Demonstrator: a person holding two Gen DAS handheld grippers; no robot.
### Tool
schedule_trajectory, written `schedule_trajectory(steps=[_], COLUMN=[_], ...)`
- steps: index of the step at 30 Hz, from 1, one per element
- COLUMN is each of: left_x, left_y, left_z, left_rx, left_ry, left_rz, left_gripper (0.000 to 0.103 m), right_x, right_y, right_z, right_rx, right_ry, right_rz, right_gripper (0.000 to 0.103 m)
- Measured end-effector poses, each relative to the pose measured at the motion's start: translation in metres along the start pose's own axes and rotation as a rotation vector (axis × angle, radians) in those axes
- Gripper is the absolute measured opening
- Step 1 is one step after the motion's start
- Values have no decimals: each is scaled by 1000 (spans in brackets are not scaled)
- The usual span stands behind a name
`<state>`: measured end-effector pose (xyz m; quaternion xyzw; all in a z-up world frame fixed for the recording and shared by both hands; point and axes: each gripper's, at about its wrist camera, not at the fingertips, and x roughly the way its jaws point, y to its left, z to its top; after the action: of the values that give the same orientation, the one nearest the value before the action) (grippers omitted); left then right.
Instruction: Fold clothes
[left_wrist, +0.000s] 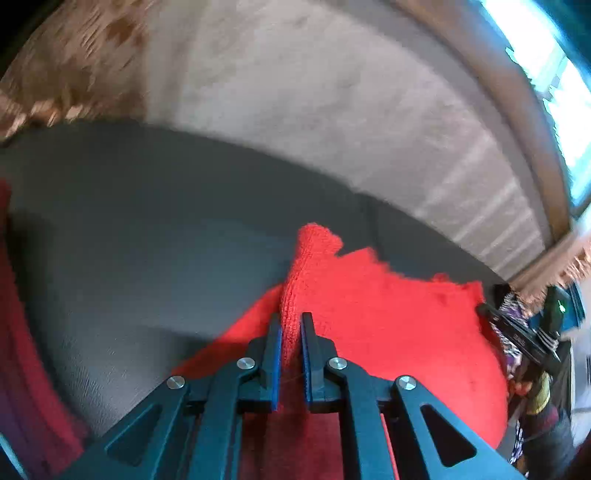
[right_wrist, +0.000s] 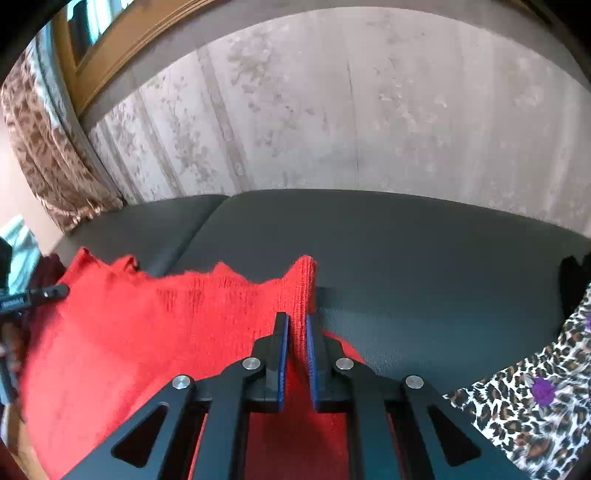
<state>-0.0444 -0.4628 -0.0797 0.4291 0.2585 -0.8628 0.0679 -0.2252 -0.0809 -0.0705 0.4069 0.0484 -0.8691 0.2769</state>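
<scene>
A red knitted garment (left_wrist: 388, 314) hangs stretched between my two grippers over a dark grey sofa seat (left_wrist: 147, 240). My left gripper (left_wrist: 291, 321) is shut on a bunched ridge of the garment's left edge, and the knit rises in a fold above its blue pads. In the right wrist view the same red garment (right_wrist: 147, 325) spreads out to the left. My right gripper (right_wrist: 297, 319) is shut on the garment's right corner, which sticks up above the fingertips. Each gripper shows at the edge of the other's view.
The grey sofa seat (right_wrist: 406, 258) runs back to a pale patterned wall (right_wrist: 332, 110). A leopard-print cloth (right_wrist: 517, 406) lies at the lower right. A brown curtain (right_wrist: 44, 147) hangs by the window at left. A dark red cloth (left_wrist: 22, 350) lies along the left edge.
</scene>
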Motion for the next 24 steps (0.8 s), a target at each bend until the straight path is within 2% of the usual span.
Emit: schedule_trajectory(steps=[2,5,7,10,12,13,14,15,16,19,20,21,22,24], left_x=[12,10,9,-5,-22,-39,-52,-65,-79,-106,-115,-120,-125,-124], left_y=[13,7,5,19,22,23,23,24,25,27,28,31,33,35], left_z=[-5,-10,-13,-13,-17,-24,-33,-42,-56,-91,-104,-116,-128,-139], left_rx=[-55,-39,-33,-101,-123,-106,-91,-75,-54,11,30,32,32,27], left_ry=[27,6,-1,16,-19,-50,-58,-64,-65,-55,-56,-49,-42,-34], left_rz=[-6,38,58,-11,-24,-35,-59,-85,-120,-122,-127,-141,-157,-181], left_gripper=[8,9,10,20,22,23,23,24,25,27,27,27,28,30], right_x=[9,17,16,15,13,12,12,10,7,-26,-39,-49,-59,-66], right_y=[-2,-8,-13,-16,-18,-19,-18,-18,-17,-2,6,14,22,41], right_z=[1,1,-1,-3,-4,-4,-3,-2,0,6,6,6,6,3], right_rx=[6,40,64,87,96,100,101,102,101,27,8,-3,-15,-55], right_ry=[32,62,56,51,44,41,39,33,25,-78,-110,-121,-132,-116], right_rz=[-18,-23,-35,-33,-30,-35,-42,-44,-46,-91,-65,-10,47,147], right_gripper=[9,9,13,21,25,28,36,49,51,51,55,63,67,77])
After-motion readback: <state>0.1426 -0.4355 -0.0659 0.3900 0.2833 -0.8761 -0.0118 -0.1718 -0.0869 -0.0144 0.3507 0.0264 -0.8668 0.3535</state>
